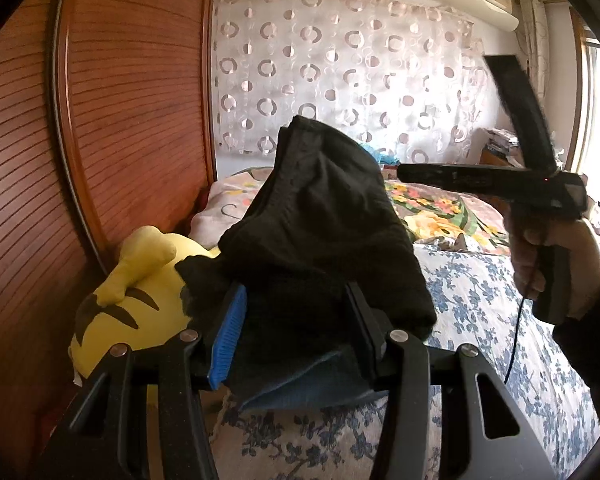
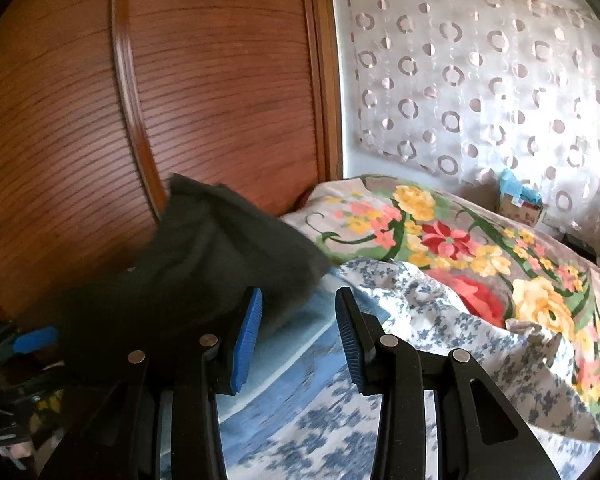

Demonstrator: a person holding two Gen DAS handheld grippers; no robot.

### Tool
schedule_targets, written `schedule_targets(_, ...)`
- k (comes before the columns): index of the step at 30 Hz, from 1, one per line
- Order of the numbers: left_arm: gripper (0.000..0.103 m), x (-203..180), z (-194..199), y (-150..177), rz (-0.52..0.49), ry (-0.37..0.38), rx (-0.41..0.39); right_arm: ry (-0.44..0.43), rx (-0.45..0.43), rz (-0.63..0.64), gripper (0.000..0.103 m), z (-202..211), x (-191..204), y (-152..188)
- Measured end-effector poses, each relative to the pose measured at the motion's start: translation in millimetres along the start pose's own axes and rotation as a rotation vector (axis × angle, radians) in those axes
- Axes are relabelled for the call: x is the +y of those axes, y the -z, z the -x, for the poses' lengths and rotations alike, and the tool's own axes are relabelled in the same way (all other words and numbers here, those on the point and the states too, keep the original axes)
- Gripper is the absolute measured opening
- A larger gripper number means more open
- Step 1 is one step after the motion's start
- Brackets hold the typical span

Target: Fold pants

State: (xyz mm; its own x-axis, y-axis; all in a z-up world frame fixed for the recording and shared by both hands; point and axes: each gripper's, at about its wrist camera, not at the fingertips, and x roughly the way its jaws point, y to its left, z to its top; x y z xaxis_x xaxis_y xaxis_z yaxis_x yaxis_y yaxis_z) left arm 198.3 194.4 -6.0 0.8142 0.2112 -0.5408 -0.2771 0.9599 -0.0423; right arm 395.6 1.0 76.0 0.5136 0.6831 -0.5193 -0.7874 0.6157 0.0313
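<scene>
A: Left wrist view shows the left gripper [image 1: 296,332] with its jaws closed on the black pants [image 1: 320,216]. The cloth is bunched between them and stands up above the bed [image 1: 480,300].

B: Why is it held so high?

A: I think to lift the bundle clear of the bed (it looks thick, perhaps already folded). A yellow plush toy [image 1: 140,296] lies just beside it, against the wooden wardrobe door [image 1: 132,100].

B: And the other one?

A: The right gripper [image 2: 298,336] has its jaws apart with nothing between them. The pants [image 2: 204,256] are to its left, not touching its blue pads [image 2: 246,344]. It seems free to help or to stay away.
</scene>
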Motion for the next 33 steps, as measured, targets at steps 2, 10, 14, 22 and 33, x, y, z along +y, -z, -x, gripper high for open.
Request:
schedule_targets(2,0.051,1,7,2,0.001,0.001,0.0,-0.01,-0.016,0.003,0.04,13,8,2)
schedule_targets(10,0.051,-5,41,7,-0.022,0.043,-0.022,-0.004,-0.064,-0.005,0.04,74,39,27)
schedule_targets(14,0.051,-9,58,13,-0.036,0.064,-0.039,0.015,-0.076,-0.018,0.04,103,53,44)
schedule_targets(22,0.075,-22,83,25,-0.071,0.117,-0.064,0.047,-0.093,-0.023,0.04,142,72,69)
schedule_targets(33,0.097,-46,104,36,-0.135,0.147,-0.069,0.086,-0.122,-0.055,0.04,179,82,95)
